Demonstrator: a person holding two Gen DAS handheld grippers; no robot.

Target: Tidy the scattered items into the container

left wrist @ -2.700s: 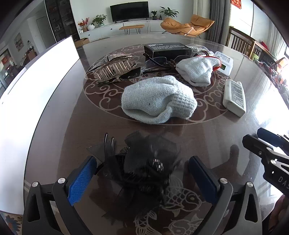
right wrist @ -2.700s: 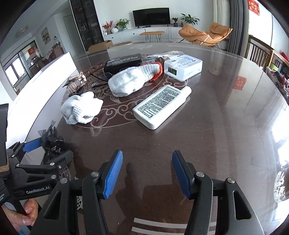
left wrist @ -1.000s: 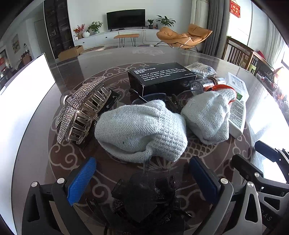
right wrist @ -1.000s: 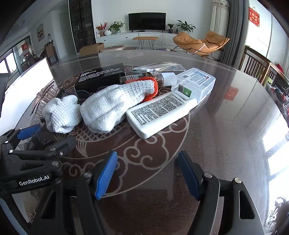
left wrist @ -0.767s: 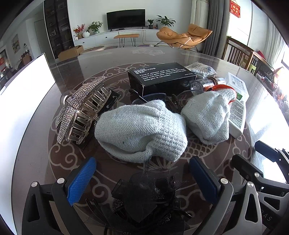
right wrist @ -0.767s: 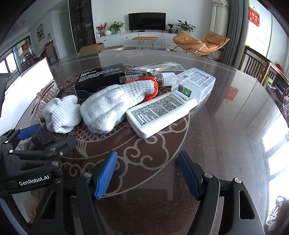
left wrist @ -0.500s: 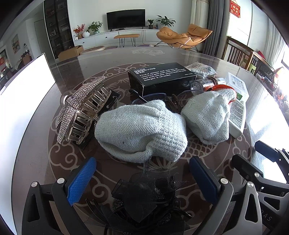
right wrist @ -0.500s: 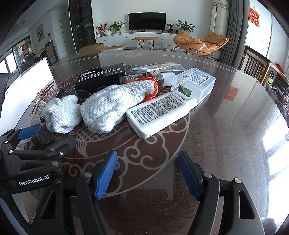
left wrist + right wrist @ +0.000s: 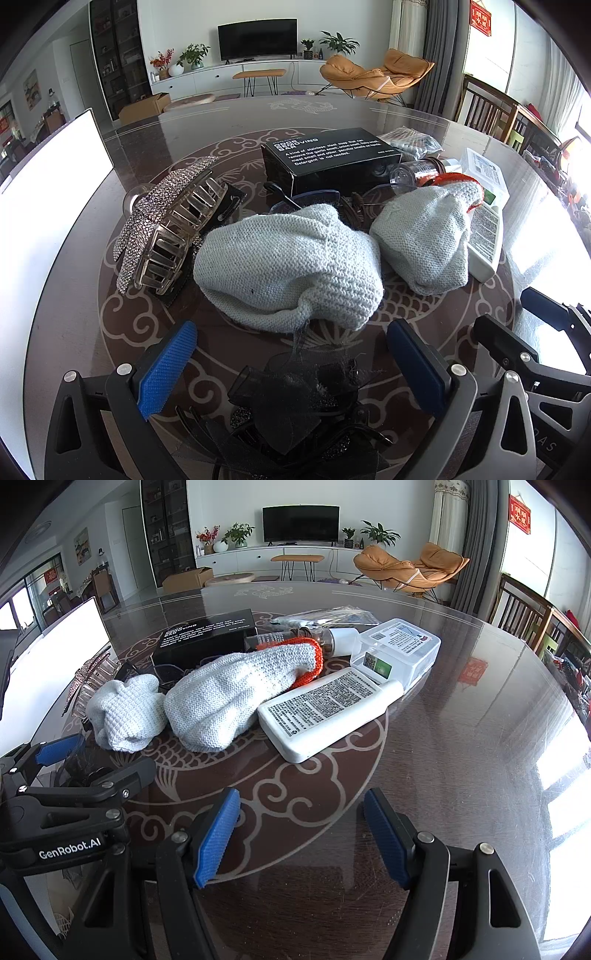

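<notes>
Left hand-held gripper released, jaws straddling the black mesh bow on the surface. Right hand-held gripper released, empty. Risk: flimsy mesh snags or slips on closing; the adjacent glove may drag along.
</notes>
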